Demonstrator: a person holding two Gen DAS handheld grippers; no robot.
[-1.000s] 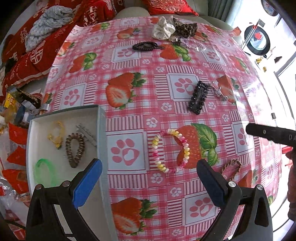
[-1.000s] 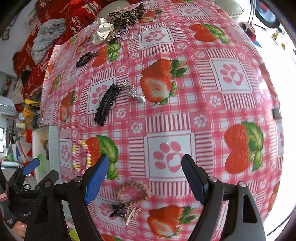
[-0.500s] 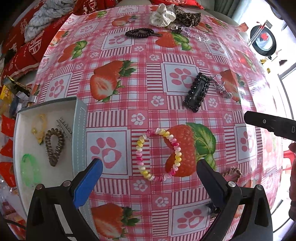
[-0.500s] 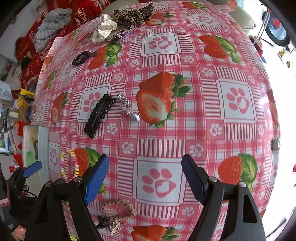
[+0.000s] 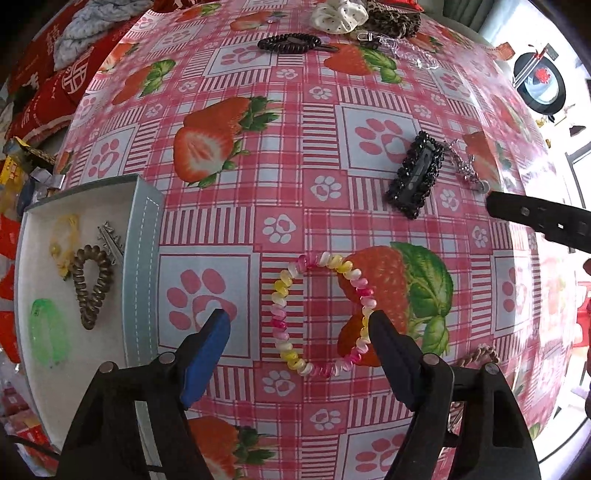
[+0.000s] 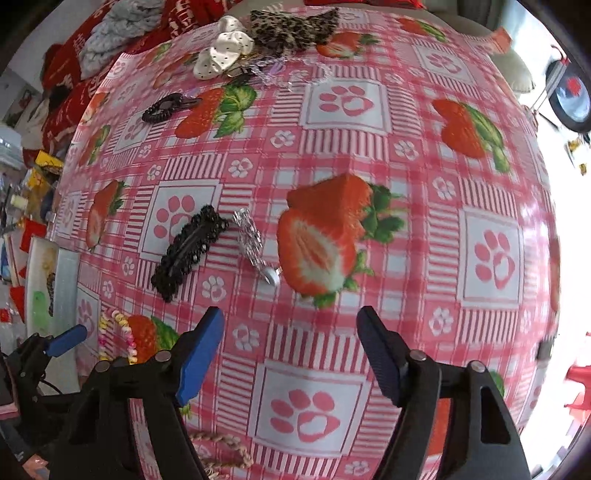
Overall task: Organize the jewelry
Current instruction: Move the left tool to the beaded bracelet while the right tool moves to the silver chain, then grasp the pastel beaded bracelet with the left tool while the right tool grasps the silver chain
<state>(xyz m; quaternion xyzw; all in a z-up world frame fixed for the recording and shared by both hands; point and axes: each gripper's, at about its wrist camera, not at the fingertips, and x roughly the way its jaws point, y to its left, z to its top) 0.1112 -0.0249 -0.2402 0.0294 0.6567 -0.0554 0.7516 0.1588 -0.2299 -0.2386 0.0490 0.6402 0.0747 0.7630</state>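
My left gripper [image 5: 299,325] is open, its fingers straddling the near half of a pink-yellow-white spiral hair tie [image 5: 321,314] lying on the strawberry tablecloth [image 5: 258,192]. A grey tray [image 5: 142,266] at the left holds a brown spiral tie [image 5: 92,284], a green band [image 5: 48,332], a yellow band [image 5: 64,240] and a silver clip [image 5: 110,236]. My right gripper [image 6: 290,325] is open and empty, just short of a silver chain [image 6: 255,247] and a black beaded clip [image 6: 190,251]. The spiral tie [image 6: 118,332] shows in the right wrist view too.
A dark spiral tie [image 5: 291,42], a white scrunchie [image 5: 338,16], a leopard scrunchie [image 5: 391,18] and a clear chain [image 5: 413,51] lie at the far edge. A braided beige band [image 6: 221,448] lies near the front. Red cushions [image 5: 48,81] sit beyond the table's left.
Both grippers have moved forward and lower. The left one has narrowed and now straddles the coloured spiral tie. The right one has come closer to the silver chain and black clip.
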